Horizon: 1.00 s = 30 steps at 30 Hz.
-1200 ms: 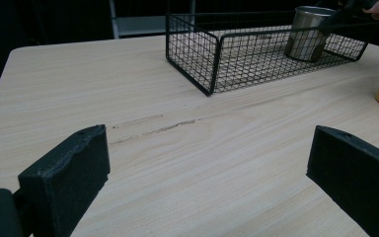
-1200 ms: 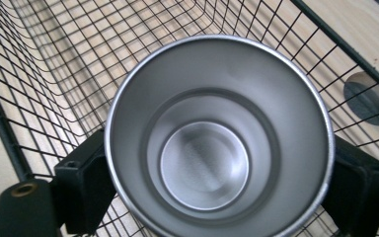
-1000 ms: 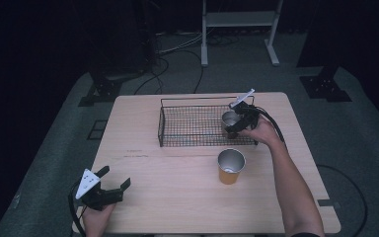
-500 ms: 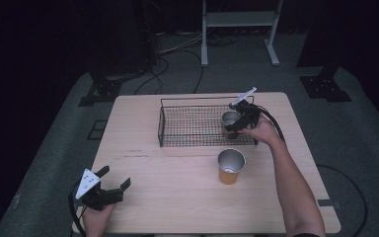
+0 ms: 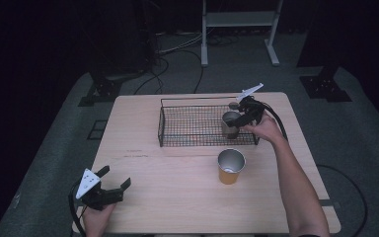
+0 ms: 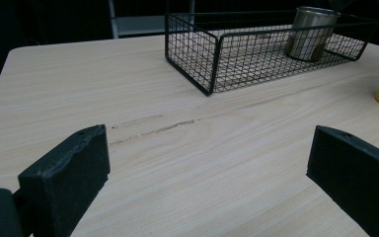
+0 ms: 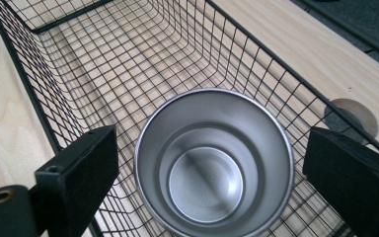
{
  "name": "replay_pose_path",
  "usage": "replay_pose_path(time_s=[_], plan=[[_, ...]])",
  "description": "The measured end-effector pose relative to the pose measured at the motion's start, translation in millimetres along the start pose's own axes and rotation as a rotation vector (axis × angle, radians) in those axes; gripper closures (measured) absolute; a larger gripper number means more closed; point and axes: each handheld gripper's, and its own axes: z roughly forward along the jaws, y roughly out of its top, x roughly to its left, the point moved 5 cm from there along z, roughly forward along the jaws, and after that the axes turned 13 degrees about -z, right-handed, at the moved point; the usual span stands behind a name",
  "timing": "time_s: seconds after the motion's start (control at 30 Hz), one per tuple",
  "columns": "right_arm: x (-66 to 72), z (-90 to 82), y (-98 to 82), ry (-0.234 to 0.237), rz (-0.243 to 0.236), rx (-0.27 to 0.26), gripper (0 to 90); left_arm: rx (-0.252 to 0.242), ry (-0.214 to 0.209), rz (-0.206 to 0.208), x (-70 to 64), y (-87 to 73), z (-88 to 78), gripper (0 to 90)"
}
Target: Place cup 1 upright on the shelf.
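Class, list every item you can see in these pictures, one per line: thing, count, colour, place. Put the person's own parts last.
Table: one, light wood, centre of the room.
Wire basket: one, black, far half of the table.
Steel cup: one, silver, upright in the basket's right end.
Yellow cup: one, yellow with a steel inside, on the table in front of the basket.
Stand: one, white, on the floor behind the table.
Cables: several, dark, on the floor behind the table.
Left hand-held gripper: one, black, near left corner, jaws open.
Right hand-held gripper: one, black, jaws just opened either side of the steel cup, not touching.
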Motion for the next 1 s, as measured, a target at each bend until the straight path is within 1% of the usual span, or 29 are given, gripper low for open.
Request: replay_pose_path(time_s=[0.07,0.1,0.13,0.17,0.2,0.23,0.37,0.4,0.43,0.47,0.5,0.53,0.57,0.6,0.63,0.77,0.8,0.83,0.87,0.9,0.93,1.0], plan=[[-0.2,-1.9,0.5,-0.001,0.002,-0.003,6.2,0.001,0.0,0.001,0.1,-0.1,-0.1,1.7],[-0.5,-6.3,1.5,-0.009,0.0,-0.013,6.3,0.001,0.0,0.0,0.1,-0.1,0.0,1.7],[-0.5,-6.3,1.5,-0.009,0.0,-0.013,6.3,0.001,0.0,0.0,0.1,-0.1,0.0,1.7],[-0.4,-11.5,3.0,-0.013,-0.005,-0.022,6.2,-0.001,0.0,0.0,0.0,-0.2,0.2,1.7],[-0.4,-11.5,3.0,-0.013,-0.005,-0.022,6.2,-0.001,0.0,0.0,0.0,-0.2,0.2,1.7],[-0.4,-16.9,4.8,-0.018,-0.005,-0.038,6.3,-0.001,0.0,0.001,-0.2,0.0,0.3,1.7],[0.2,-27.5,8.0,-0.029,-0.006,-0.062,6.3,0.0,0.0,0.001,-0.3,-0.1,0.0,1.7],[0.2,-27.5,8.0,-0.029,-0.006,-0.062,6.3,0.0,0.0,0.001,-0.2,-0.2,-0.2,1.7],[0.8,-33.4,9.9,-0.033,-0.009,-0.08,6.6,0.0,0.001,-0.002,-0.1,-0.3,-0.5,1.7],[0.8,-33.4,9.9,-0.033,-0.009,-0.08,6.6,0.0,0.001,-0.002,-0.1,-0.3,-0.5,1.7],[1.9,-37.0,10.6,-0.034,-0.004,-0.087,6.7,0.001,0.002,-0.001,0.1,-0.3,-0.5,1.7],[2.1,-40.0,11.2,-0.038,-0.01,-0.103,7.3,0.002,0.002,0.0,0.1,-0.3,-0.4,1.7],[4.5,-46.2,11.0,-0.042,-0.009,-0.122,13.9,-0.002,0.001,-0.001,-0.2,0.0,-0.1,1.7],[4.5,-46.2,11.0,-0.042,-0.009,-0.122,13.9,-0.002,0.001,-0.001,-0.2,0.0,-0.1,1.7],[7.3,-51.6,8.9,-0.045,-0.009,-0.128,13.6,-0.003,0.001,0.001,-0.6,0.1,-0.1,1.7],[12.9,-62.3,2.7,-0.044,-0.014,-0.146,13.4,-0.001,0.0,0.002,-1.3,-0.1,0.6,1.7],[12.9,-62.3,2.7,-0.044,-0.014,-0.146,13.4,-0.001,0.0,0.002,-1.3,-0.1,0.6,1.7],[15.5,-68.7,-0.2,-0.047,-0.008,-0.163,13.4,0.0,0.0,0.003,-1.4,-0.1,0.7,1.7],[15.5,-68.7,-0.2,-0.047,-0.008,-0.163,13.4,0.0,0.0,0.003,-1.4,-0.1,0.7,1.7],[18.3,-74.9,-3.5,-0.04,0.002,-0.181,13.4,0.0,0.0,0.003,-1.4,-0.1,0.8,1.7],[19.9,-77.3,-4.9,-0.024,0.006,-0.184,13.5,-0.002,-0.002,-0.003,-1.8,0.2,1.2,1.7],[24.0,-82.5,-6.4,-0.025,-0.007,-0.183,13.6,-0.003,-0.002,-0.003,-2.1,0.5,1.5,1.7]])
